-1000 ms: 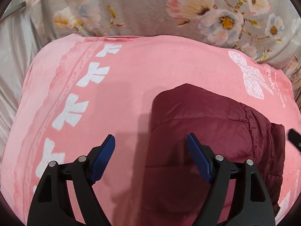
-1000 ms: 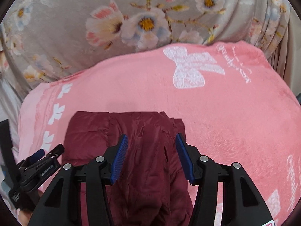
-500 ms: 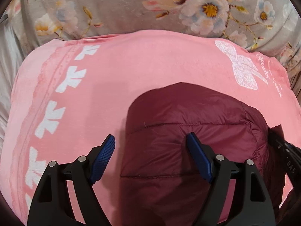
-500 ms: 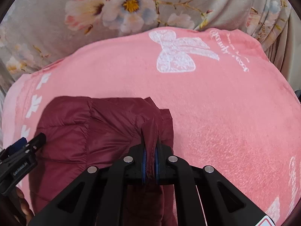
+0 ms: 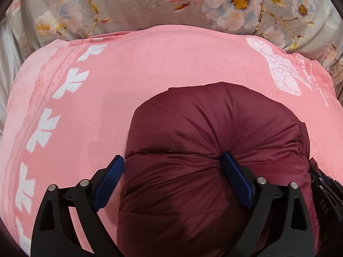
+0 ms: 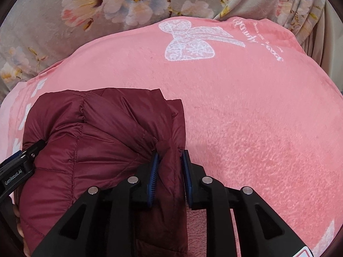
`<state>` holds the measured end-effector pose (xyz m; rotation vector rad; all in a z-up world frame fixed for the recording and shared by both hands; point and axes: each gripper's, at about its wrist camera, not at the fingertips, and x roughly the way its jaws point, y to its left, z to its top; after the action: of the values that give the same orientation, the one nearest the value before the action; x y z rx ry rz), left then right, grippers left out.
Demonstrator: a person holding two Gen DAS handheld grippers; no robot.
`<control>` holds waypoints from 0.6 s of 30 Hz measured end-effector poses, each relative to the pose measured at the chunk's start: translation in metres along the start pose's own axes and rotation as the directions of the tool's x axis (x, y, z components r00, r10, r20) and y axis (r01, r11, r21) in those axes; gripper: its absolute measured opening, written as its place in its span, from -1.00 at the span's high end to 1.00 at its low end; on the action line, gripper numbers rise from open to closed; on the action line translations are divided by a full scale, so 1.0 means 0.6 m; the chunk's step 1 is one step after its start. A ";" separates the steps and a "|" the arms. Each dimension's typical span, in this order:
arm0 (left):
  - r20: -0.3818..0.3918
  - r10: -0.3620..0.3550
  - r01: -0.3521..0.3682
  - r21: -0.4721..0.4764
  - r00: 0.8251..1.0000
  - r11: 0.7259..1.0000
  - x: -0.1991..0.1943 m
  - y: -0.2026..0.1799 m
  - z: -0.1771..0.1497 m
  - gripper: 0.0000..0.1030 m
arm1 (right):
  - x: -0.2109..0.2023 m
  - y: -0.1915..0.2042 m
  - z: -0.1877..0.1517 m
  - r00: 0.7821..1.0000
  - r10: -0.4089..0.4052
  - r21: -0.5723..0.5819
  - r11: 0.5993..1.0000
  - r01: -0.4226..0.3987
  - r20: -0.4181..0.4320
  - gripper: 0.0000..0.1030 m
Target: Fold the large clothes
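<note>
A folded maroon puffer jacket (image 5: 203,128) (image 6: 96,139) lies on a pink blanket (image 5: 128,75) (image 6: 257,117). My left gripper (image 5: 173,171) straddles the jacket's left part, jaws wide and opening. Its left pad sits at the jacket's edge, and the right pad dents the puffy top. My right gripper (image 6: 170,171) has a raised ridge of the jacket's right edge between its pads. Those jaws are opening, and the fabric still fills the narrow gap. Each gripper shows at the edge of the other's view: the left gripper (image 6: 19,167) and the right gripper (image 5: 325,192).
The pink blanket has white bows and script printed on it. Grey floral bedding (image 5: 128,4) (image 6: 42,21) lies bunched behind it. Pale cloth runs along the far left edge (image 5: 8,49). Fingers of a hand (image 6: 18,220) show under the left gripper.
Both grippers have come down onto the jacket. The right one closed tightly on the jacket's right-edge fold, then widened slightly. The left one widened and now presses into the jacket.
</note>
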<state>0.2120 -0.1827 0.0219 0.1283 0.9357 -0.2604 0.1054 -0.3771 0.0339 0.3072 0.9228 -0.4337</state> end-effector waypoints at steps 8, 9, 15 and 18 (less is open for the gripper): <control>0.019 0.000 0.000 -0.017 1.000 1.000 0.014 -0.001 -0.008 -0.87 | 0.004 0.014 -0.015 0.997 -0.038 -0.029 0.999 0.040 0.062 0.61; 0.025 0.005 -0.005 -0.014 1.000 1.000 0.015 -0.002 -0.009 -0.87 | 0.004 0.014 -0.016 0.997 -0.040 -0.030 0.999 0.042 0.068 0.61; 0.060 0.033 -0.033 -0.005 0.998 0.999 0.016 -0.010 -0.014 -0.90 | 0.008 0.007 -0.020 0.996 -0.017 -0.014 1.000 0.019 0.083 0.53; 0.070 0.045 -0.045 -0.001 0.997 0.999 0.018 -0.013 -0.014 -0.91 | 0.011 0.003 -0.020 0.996 0.001 -0.002 1.000 -0.001 0.084 0.51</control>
<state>0.2092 -0.1901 0.0081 0.1397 0.8625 -0.2218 0.1010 -0.3718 0.0219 0.2856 0.8407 -0.4418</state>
